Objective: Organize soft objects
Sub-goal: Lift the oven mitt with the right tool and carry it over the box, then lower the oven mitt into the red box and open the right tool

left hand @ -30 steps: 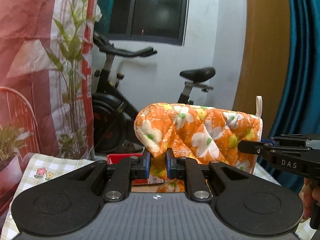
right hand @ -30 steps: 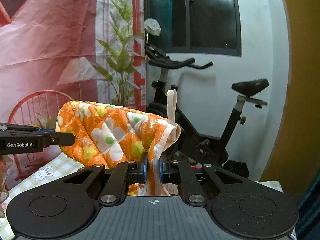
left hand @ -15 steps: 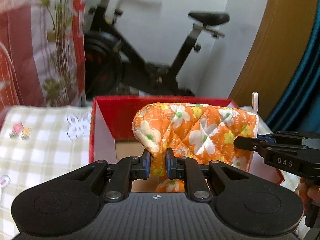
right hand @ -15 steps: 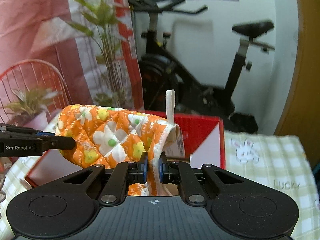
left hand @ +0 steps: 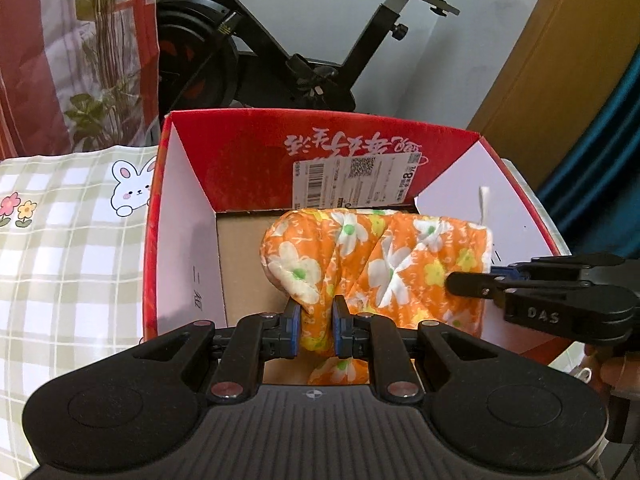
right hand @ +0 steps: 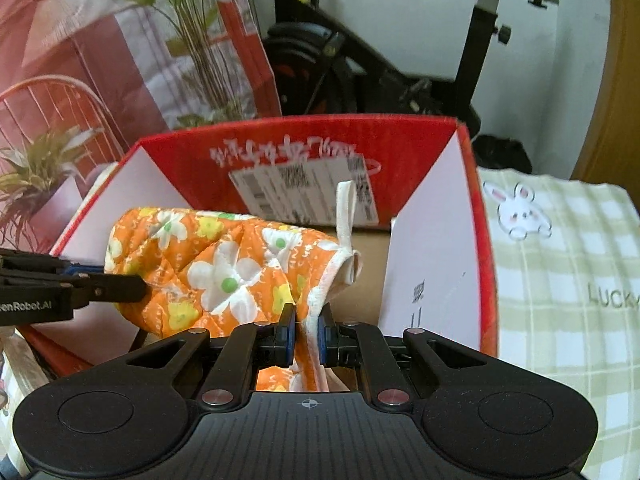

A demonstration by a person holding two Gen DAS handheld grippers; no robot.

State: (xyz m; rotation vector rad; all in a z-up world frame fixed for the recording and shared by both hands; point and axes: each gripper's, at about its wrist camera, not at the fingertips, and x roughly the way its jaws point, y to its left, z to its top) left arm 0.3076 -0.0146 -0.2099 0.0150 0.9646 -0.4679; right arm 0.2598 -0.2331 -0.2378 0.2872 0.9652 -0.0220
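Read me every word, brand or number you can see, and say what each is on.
"DAS": right claw body.
"enRobot.AI", start cut off: left claw body.
"LUCKY", cut at the edge: checked tablecloth.
"8": shipping label; the rest too small.
Upside-down Chinese lettering on red box: unreadable.

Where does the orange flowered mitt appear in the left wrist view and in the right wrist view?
Left wrist view: orange flowered mitt at centre, right of the middle, above the box floor.
Right wrist view: mitt at centre-left, its white loop upright.
Shared landmark: the white shipping label on the red box's far wall.
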